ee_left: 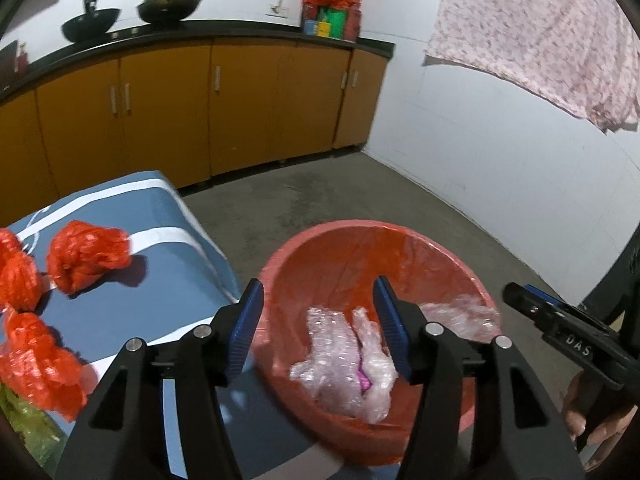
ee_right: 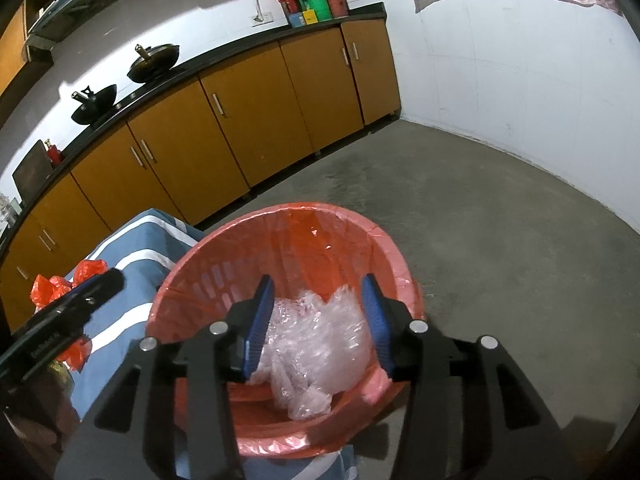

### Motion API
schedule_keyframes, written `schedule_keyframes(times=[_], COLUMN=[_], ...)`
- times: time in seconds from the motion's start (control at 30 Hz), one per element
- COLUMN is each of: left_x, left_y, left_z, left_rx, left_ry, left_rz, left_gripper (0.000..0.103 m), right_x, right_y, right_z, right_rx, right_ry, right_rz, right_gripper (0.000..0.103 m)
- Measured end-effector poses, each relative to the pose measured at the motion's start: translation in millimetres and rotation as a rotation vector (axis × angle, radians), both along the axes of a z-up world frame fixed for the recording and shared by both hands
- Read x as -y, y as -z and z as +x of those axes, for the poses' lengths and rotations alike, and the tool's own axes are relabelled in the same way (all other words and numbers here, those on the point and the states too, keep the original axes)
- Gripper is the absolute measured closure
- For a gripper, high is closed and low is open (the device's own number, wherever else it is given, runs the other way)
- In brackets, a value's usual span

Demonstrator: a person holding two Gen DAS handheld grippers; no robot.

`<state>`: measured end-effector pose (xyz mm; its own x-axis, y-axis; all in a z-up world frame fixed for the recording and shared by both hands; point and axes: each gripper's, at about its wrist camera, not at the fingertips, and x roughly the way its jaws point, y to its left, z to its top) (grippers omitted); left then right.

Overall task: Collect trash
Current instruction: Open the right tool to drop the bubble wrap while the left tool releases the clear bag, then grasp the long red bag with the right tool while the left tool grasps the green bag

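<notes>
In the red bin (ee_right: 384, 240) lies crumpled clear plastic (ee_right: 316, 344); both grippers (ee_left: 318, 328) (ee_right: 318, 320) hang spread, empty.

A desk (ee_left: 132, 216) covered in blue cloth with white stripes carries the loose trash. Directly on it lie crumpled red plastic bags: one ball (ee_left: 86, 254) sits near the middle of the cloth, another (ee_left: 16, 276) lies at the left edge just beside it, and a third (ee_left: 40, 364) lies closer to the camera. A bit of green material (ee_left: 24, 412) shows at the desk's lower left corner, too blurred to identify. The bare grey concrete floor (ee_left: 360, 192) stretches beyond the desk to the orange cabinets (ee_left: 168, 104). The red bin (ee_left: 320, 240) with a red liner stands just beside the desk's right edge; its base is hidden.
</notes>
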<state>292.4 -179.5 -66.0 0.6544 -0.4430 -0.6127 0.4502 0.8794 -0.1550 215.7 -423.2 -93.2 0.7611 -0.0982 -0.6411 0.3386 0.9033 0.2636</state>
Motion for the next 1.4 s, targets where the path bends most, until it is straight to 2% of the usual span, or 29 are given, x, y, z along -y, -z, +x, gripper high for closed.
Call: schedule_keyframes(times=[0.27, 0.33, 0.6, 0.93, 1.03, 1.17, 1.4], left_x=[-51.3, -70.2, -174.5, -298.2, -321.8, -345.5, -376.2], left_y=[-15.8, -22.0, -28.7, -6.3, -1.1, 5.5, 12.1], left_z=[-18.4, -28.1, -59.6, -80.5, -90.9, -96.5, -95.2], left_rx=[0.052, 0.085, 0.168, 0.119, 0.113, 0.103, 0.088], left_ry=[-0.099, -0.131, -0.359, -0.642, -0.693, -0.738, -0.777], left_rz=[-0.011, -0.01, 0.027, 0.07, 0.076, 0.087, 0.092], left_gripper=[0.044, 0.038, 0.033, 0.031, 0.026, 0.026, 0.022], right_x=[-17.2, -29.9, -99.6, -225.1, -260.7, -302.5, -347.2], right_y=[-7.0, -10.1, -19.5, -21.3, -21.9, -20.7, -10.5], right_z=[1.9, 3.7, 22.2, 44.1, 49.0, 57.5, 73.7], right_rx=[0.003, 0.007, 0.01, 0.0, -0.004, -0.012, -0.034], right_ry=[-0.021, -0.046, -0.199, -0.46, -0.532, -0.619, -0.692], right_rz=[-0.021, -0.024, -0.034, -0.036, -0.046, -0.063, -0.105], right_gripper=[0.057, 0.057, 0.057, 0.057, 0.057, 0.051, 0.046])
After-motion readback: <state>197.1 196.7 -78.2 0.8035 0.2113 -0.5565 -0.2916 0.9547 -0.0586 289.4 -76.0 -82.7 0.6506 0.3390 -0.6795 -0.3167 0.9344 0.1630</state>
